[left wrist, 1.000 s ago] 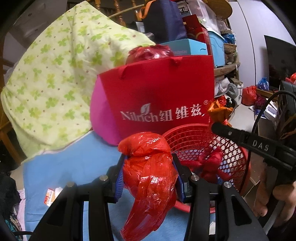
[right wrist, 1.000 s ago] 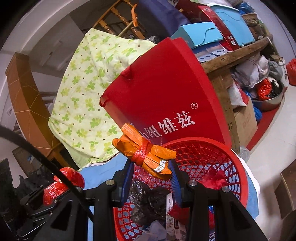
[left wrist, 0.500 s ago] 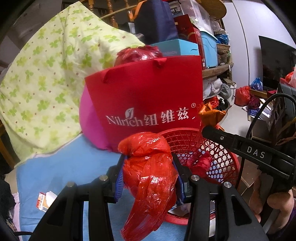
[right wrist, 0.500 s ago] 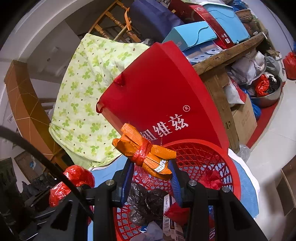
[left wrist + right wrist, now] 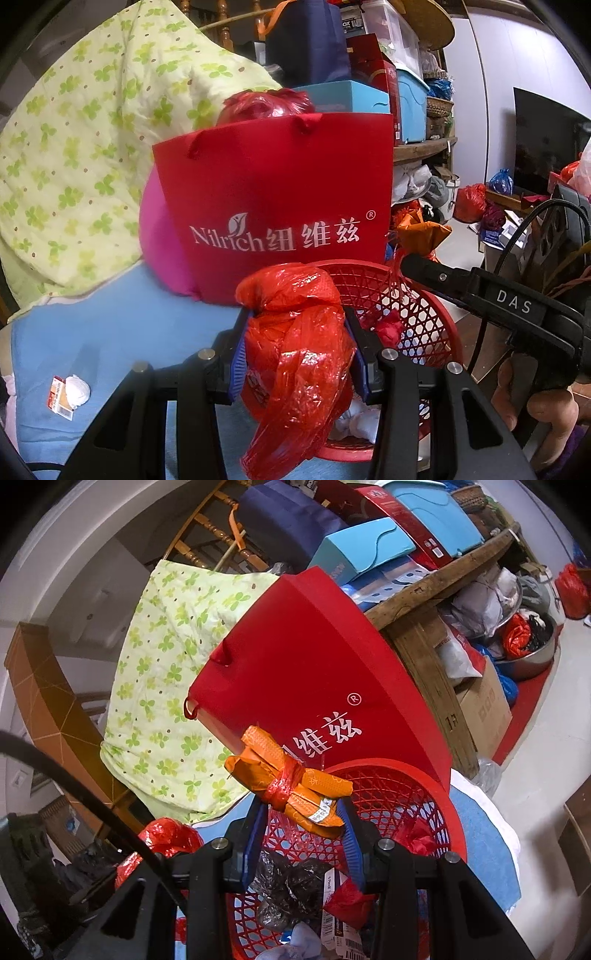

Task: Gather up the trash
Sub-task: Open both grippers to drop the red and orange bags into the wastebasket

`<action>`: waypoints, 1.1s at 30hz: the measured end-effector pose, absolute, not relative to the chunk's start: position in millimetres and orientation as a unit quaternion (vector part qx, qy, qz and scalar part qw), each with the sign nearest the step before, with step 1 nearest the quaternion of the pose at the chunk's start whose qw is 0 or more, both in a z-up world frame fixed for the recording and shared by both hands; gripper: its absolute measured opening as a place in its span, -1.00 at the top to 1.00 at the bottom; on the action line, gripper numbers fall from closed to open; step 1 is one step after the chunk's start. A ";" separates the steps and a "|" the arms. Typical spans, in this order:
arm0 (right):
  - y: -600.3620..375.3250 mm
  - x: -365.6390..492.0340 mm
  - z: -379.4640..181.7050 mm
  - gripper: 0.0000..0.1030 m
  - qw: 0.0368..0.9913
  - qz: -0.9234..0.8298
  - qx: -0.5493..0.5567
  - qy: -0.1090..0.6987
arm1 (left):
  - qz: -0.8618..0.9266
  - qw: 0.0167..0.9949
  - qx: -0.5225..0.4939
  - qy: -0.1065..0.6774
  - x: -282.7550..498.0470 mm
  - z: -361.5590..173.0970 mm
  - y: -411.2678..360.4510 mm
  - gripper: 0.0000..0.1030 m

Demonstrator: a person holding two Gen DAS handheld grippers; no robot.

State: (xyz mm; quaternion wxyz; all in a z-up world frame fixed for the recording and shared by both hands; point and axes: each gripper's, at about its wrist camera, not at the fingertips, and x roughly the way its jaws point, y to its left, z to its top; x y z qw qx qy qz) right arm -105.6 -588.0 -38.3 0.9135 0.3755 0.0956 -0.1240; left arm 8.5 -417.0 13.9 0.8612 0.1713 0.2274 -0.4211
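My left gripper [image 5: 297, 339] is shut on a crumpled red plastic bag [image 5: 295, 354], held just left of the red mesh basket [image 5: 436, 325]. My right gripper [image 5: 301, 808] is shut on an orange wrapper bundle [image 5: 291, 786] tied with red string, held above the basket [image 5: 391, 794]. The basket holds black plastic, red scraps and labelled paper. In the left wrist view the right gripper's body [image 5: 491, 306] and the orange bundle [image 5: 421, 232] show at the right. The red bag also shows at the lower left of the right wrist view [image 5: 166, 842].
A red paper gift bag [image 5: 280, 206] stands behind the basket on a blue cloth [image 5: 110, 332]. A green-flowered quilt [image 5: 92, 129] lies at left. A white wad and a small packet [image 5: 70, 391] lie on the cloth. Cluttered shelves and boxes [image 5: 480, 701] stand at right.
The left gripper with the red bag has moved right and closer to the basket. The right gripper still holds the orange bundle over the basket, shifted slightly.
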 end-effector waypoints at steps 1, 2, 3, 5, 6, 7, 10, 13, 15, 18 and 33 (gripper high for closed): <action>-588.5 -106.1 -38.6 0.18 0.913 -0.124 0.377 0.095 | -0.423 0.861 0.168 0.228 8.8 13.6 -417.7 0.07; -589.1 -106.6 -38.9 0.18 0.912 -0.124 0.379 0.094 | -0.425 0.860 0.166 0.229 9.0 13.6 -417.9 0.07; -589.5 -107.0 -39.2 0.18 0.912 -0.125 0.379 0.094 | -0.428 0.859 0.163 0.230 9.3 13.2 -418.5 0.07; -589.6 -107.8 -39.6 0.18 0.912 -0.126 0.380 0.093 | -0.430 0.858 0.159 0.232 9.9 12.2 -419.6 0.07; -590.0 -108.1 -39.6 0.17 0.911 -0.126 0.381 0.092 | -0.431 0.857 0.158 0.234 10.3 11.4 -420.4 0.06; -590.1 -108.6 -39.8 0.17 0.911 -0.126 0.382 0.092 | -0.433 0.856 0.157 0.237 11.0 10.4 -421.0 0.06; -590.6 -109.3 -40.8 0.17 0.909 -0.125 0.387 0.091 | -0.436 0.852 0.153 0.245 13.4 6.4 -422.4 0.06; -591.5 -110.1 -41.7 0.17 0.908 -0.125 0.390 0.090 | -0.436 0.851 0.151 0.250 15.0 3.9 -424.4 0.06; -592.3 -110.5 -41.9 0.17 0.908 -0.125 0.391 0.089 | -0.438 0.850 0.149 0.252 16.6 3.1 -425.2 0.06; -592.3 -110.2 -42.0 0.17 0.907 -0.124 0.392 0.090 | -0.442 0.847 0.144 0.257 18.8 1.1 -425.9 0.06; -590.4 -110.7 -43.6 0.17 0.904 -0.124 0.399 0.090 | -0.446 0.844 0.135 0.266 24.4 -5.2 -426.9 -0.18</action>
